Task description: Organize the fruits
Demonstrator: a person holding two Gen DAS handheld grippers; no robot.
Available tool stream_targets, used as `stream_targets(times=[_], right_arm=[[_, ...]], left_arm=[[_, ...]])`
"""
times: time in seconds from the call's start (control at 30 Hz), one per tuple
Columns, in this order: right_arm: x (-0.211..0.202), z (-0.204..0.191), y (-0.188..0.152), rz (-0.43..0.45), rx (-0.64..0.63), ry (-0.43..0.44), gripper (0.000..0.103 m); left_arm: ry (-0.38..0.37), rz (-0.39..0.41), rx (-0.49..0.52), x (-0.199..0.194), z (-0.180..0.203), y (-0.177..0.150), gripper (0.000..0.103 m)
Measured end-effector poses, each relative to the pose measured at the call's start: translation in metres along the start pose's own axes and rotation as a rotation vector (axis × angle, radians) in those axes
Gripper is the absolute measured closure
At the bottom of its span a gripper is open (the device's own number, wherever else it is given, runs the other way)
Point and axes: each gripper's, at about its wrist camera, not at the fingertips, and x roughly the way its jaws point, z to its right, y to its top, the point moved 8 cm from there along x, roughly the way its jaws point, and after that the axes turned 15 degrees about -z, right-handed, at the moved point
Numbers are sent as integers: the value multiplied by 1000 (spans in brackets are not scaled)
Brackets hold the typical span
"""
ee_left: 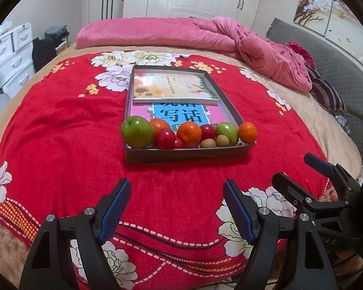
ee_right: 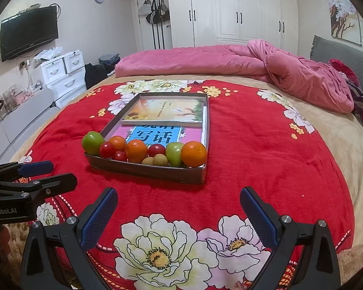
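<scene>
A shallow grey box (ee_left: 188, 155) (ee_right: 145, 170) lies on the red floral blanket. Along its near edge sit a row of fruits: a large green apple (ee_left: 137, 131) (ee_right: 92, 142), oranges (ee_left: 189, 133) (ee_right: 193, 154), red tomatoes (ee_left: 165, 138) (ee_right: 107, 149), a smaller green apple (ee_left: 227, 130) (ee_right: 174, 154) and small brown longans (ee_left: 208, 143) (ee_right: 160, 160). My left gripper (ee_left: 176, 213) is open and empty, short of the box. My right gripper (ee_right: 179, 217) is open and empty, also short of the box; it shows at the right of the left wrist view (ee_left: 300, 169).
Two books (ee_left: 174, 89) (ee_right: 164, 113) lie in the far part of the box. A pink quilt (ee_left: 205, 36) (ee_right: 230, 60) is piled at the far side of the bed. A grey headboard (ee_left: 326, 55) is at the right, white drawers (ee_right: 63, 72) at the left.
</scene>
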Motion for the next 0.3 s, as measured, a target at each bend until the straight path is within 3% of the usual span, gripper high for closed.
stream_targets(times=[0.2, 0.3], right_arm=[[11, 12, -1, -33, 30, -22, 1], [20, 29, 3, -41, 76, -45, 1]], left_arm=[[3, -47, -93, 17, -28, 3, 24], [55, -31, -159, 25, -62, 16, 24]])
